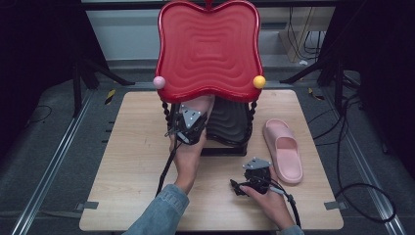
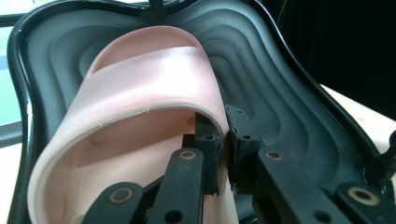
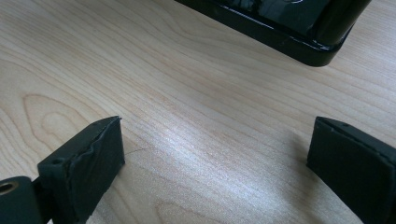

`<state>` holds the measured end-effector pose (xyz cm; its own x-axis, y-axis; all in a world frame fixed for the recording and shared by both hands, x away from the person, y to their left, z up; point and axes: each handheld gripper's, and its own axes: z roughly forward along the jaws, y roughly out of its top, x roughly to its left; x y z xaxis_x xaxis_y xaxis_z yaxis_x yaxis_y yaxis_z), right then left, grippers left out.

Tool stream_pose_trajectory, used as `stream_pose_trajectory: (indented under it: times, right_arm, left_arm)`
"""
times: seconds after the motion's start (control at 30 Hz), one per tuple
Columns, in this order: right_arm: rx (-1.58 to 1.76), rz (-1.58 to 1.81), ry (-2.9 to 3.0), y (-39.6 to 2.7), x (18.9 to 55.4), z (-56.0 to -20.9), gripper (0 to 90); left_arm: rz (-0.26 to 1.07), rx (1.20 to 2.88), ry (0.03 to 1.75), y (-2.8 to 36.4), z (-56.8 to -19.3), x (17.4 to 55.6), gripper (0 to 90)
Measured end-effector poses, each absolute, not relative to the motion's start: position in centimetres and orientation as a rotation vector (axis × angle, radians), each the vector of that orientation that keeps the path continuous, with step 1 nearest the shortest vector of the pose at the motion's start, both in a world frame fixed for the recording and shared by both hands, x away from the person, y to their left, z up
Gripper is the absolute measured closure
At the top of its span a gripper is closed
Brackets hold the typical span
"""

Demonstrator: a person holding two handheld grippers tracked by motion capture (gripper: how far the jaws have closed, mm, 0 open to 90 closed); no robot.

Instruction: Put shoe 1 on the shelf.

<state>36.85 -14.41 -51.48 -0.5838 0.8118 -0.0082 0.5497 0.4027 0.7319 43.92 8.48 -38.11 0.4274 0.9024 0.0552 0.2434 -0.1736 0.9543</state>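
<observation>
A two-tier rack stands at the back of the table, with a red top tray and a black lower tray. My left gripper reaches under the red tray. Seen from the left gripper view, my left gripper is shut on the strap edge of a pink slipper, which lies over the black lower tray. A second pink slipper lies on the table to the right of the rack. My right gripper rests near the table's front, its jaws open over bare wood.
The wooden table has bare room at its left and front. The rack's black base corner lies just beyond my right gripper. A pink ball and a yellow ball cap the rack's posts. Cables lie on the floor at right.
</observation>
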Motion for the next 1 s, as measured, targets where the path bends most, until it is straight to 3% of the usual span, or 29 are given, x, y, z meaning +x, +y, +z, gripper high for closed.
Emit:
stream_pose_trajectory:
  times: [0.33,0.53,0.77,1.0]
  right_arm:
    - [1.173,0.998,2.302,-14.4,36.8,-51.5,4.0]
    - [1.173,0.998,2.303,-14.4,36.8,-51.5,4.0]
    - [1.173,0.998,2.303,-14.4,36.8,-51.5,4.0]
    - [1.174,0.999,2.302,-14.4,36.8,-51.5,4.0]
  left_arm:
    - [0.795,1.699,1.002,8.5,-38.2,44.1,81.2]
    - [0.789,1.706,0.992,8.8,-38.2,44.0,68.6]
    - [0.75,1.754,0.952,9.2,-38.2,43.0,60.4]
    - [0.722,1.798,0.887,10.5,-38.1,40.9,60.7]
